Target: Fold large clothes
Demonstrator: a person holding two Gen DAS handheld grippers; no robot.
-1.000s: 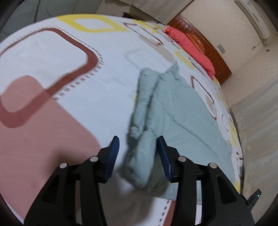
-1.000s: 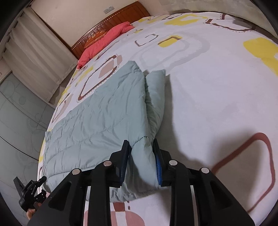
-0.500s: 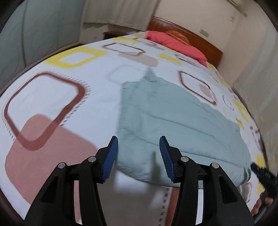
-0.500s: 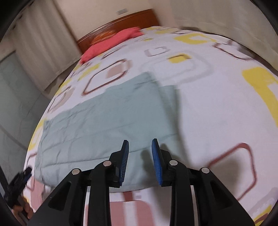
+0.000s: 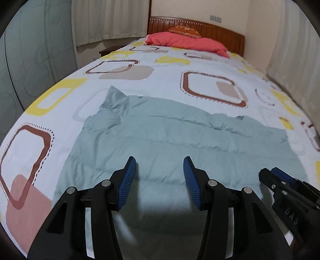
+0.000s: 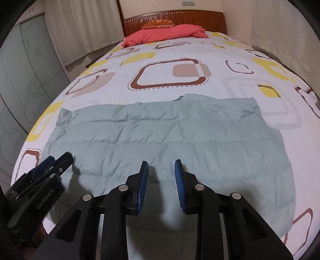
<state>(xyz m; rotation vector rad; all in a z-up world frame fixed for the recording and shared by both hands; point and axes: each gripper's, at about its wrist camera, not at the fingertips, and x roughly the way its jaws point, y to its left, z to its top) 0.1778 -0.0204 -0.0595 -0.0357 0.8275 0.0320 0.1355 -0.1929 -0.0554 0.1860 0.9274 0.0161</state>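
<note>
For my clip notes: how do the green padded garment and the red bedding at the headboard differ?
The green padded garment lies spread flat near the grippers; the red bedding sits bunched at the far end by the headboard. The garment shows stitched quilt lines; the red bedding shows none I can make out. Both rest on the patterned bedspread.

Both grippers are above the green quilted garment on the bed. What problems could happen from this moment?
1. The left gripper and right gripper are both open with nothing between their pads, so a careless next grab may catch only one layer of the garment.
2. Its far edge is uneven, with one corner sticking up, so the next fold may come out crooked.
3. Dragging it could wrinkle the bedsheet.
</note>
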